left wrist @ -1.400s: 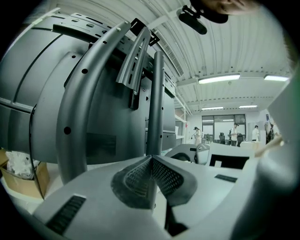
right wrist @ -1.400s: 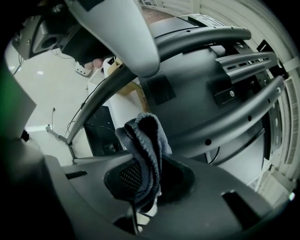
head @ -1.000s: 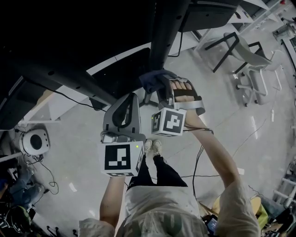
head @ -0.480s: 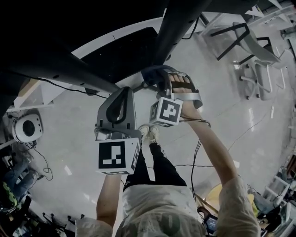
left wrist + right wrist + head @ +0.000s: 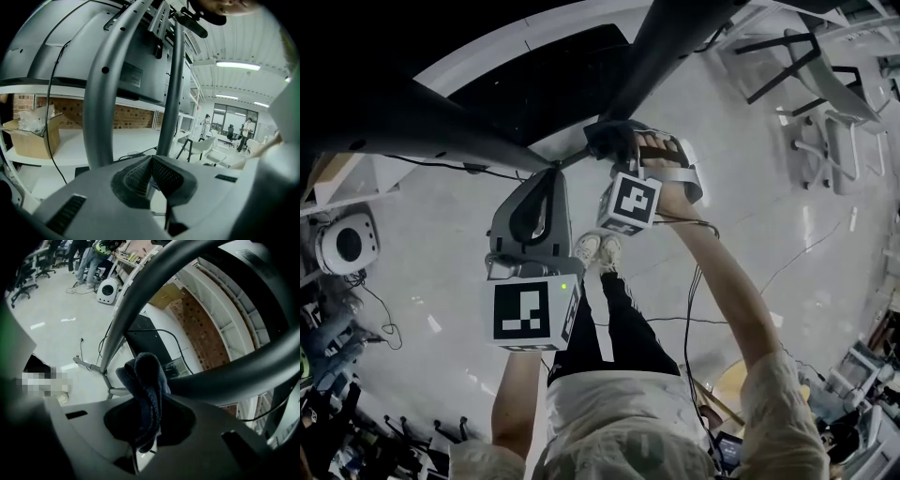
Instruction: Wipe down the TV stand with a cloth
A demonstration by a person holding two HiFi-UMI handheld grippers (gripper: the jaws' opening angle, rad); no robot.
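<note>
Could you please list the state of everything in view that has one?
Left gripper: shut, empty.
Right gripper: shut on cloth.
cloth: bunched, sticking out past the jaws.
Box: open, flaps up.
Ceiling light: on.

Looking up past the left gripper (image 5: pixel 151 176): dark ribbed pads (image 5: pixel 168 174) closed against each other at the tip, nothing held between. Just behind, two grey tubes of the TV stand (image 5: pixel 104 93), one thick and curved at the left, one thinner and straight at the centre. Above, the dark back of a screen (image 5: pixel 84 42). At the left a thin black cable (image 5: pixel 52 122) hanging down. Further back a cardboard box (image 5: pixel 30 136) on a white shelf (image 5: pixel 79 147), a brick wall (image 5: pixel 133 117), a white chair (image 5: pixel 204 146) and two people (image 5: pixel 246 131) far at the right.
</note>
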